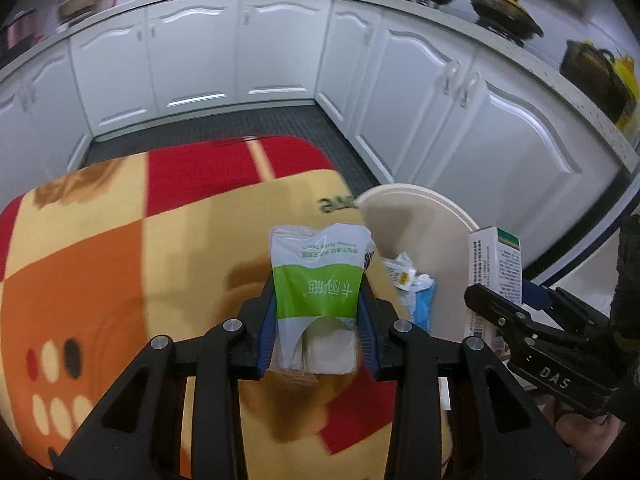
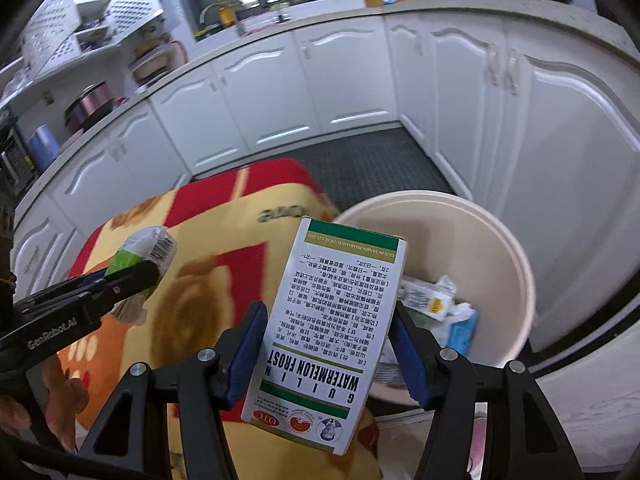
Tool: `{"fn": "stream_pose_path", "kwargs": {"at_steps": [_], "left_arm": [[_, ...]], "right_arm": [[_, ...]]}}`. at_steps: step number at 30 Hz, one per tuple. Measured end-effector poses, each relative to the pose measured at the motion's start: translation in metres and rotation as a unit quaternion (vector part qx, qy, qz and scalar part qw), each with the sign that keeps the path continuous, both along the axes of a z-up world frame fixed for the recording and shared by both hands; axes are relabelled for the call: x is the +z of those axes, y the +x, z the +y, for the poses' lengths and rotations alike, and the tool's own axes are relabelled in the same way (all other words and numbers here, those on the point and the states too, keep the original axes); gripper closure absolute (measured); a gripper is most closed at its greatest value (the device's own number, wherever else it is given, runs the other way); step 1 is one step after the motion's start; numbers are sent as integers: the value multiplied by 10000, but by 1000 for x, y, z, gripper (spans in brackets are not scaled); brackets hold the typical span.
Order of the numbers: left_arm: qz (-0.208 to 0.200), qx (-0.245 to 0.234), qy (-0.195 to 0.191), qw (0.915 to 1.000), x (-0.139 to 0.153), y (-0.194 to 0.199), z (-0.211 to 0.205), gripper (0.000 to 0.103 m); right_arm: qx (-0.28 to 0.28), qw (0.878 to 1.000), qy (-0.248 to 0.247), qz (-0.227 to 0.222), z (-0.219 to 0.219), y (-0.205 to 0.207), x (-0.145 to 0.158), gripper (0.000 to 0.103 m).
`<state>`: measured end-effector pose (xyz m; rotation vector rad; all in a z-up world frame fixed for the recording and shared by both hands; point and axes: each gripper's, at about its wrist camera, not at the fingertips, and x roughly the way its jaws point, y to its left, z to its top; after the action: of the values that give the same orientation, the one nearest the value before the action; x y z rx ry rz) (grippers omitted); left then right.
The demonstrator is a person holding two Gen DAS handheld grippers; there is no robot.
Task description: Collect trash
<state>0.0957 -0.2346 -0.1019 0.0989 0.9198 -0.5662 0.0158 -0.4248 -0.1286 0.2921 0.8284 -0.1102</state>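
Note:
My left gripper [image 1: 317,312] is shut on a green and white tissue packet [image 1: 316,280], held above a patterned blanket [image 1: 120,272]. From the right wrist view that packet [image 2: 148,248] shows at the left in the left gripper [image 2: 132,276]. My right gripper [image 2: 328,344] is shut on a white medicine box [image 2: 324,328] printed "Watermelon Frost", held near the rim of a cream bin [image 2: 516,248]. In the left wrist view the box [image 1: 496,264] and right gripper [image 1: 504,312] are at the right, beside the bin [image 1: 400,216]. Crumpled wrappers and a blue item [image 2: 440,312] lie inside the bin.
White kitchen cabinets [image 1: 200,60] wrap around the back and right, above a dark floor mat [image 1: 256,124]. Pans and pots [image 1: 504,12] stand on the counter. A hand [image 2: 56,400] holds the left gripper at the lower left of the right wrist view.

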Motion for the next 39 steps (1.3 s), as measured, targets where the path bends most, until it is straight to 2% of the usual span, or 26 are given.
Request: {"fn": "stream_pose_path", "kwargs": {"at_steps": [11, 18, 21, 22, 23, 24, 25, 29, 39], "left_arm": [[-4, -326, 201, 9993, -15, 11, -63, 70], [38, -406, 112, 9991, -18, 23, -85, 70], [115, -480, 60, 9988, -21, 27, -92, 64], [149, -488, 42, 9987, -22, 27, -93, 52], [157, -474, 10, 9988, -23, 29, -93, 45], [131, -450, 2, 9989, -23, 29, -93, 43], [101, -439, 6, 9990, -23, 28, -93, 40], [45, -455, 119, 9989, -25, 25, -88, 40], [-80, -205, 86, 9997, -18, 20, -69, 40]], "right_arm": [[-432, 9987, 28, 273, -57, 9, -29, 44], [-522, 9978, 89, 395, -74, 18, -43, 44], [-552, 9975, 145, 408, -81, 23, -46, 44], [-587, 9972, 146, 437, -84, 25, -48, 40], [-631, 9968, 141, 463, -84, 26, -48, 35], [-697, 9965, 136, 447, -86, 25, -48, 28], [-728, 9963, 142, 426, -86, 25, -48, 28], [-737, 9961, 207, 450, -84, 19, -50, 28], [-656, 9970, 97, 399, -62, 6, -47, 28]]}}
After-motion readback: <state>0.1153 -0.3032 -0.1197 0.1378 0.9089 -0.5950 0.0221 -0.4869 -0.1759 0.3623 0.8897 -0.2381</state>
